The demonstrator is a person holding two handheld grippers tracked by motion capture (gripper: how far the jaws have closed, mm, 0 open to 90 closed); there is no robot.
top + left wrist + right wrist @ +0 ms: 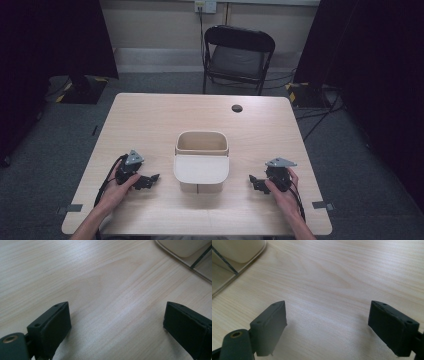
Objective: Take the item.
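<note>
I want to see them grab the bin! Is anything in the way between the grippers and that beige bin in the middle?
No, nothing visible. The left hand-held gripper and the right hand-held gripper sit with jaws open on either side of the beige plastic bin with a flap lid, with bare light wooden table between.

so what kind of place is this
Likely a lab or recording room: a bare wooden table on grey carpet, black curtains at both sides, a folding chair against the wall, and cables on the floor.
</note>
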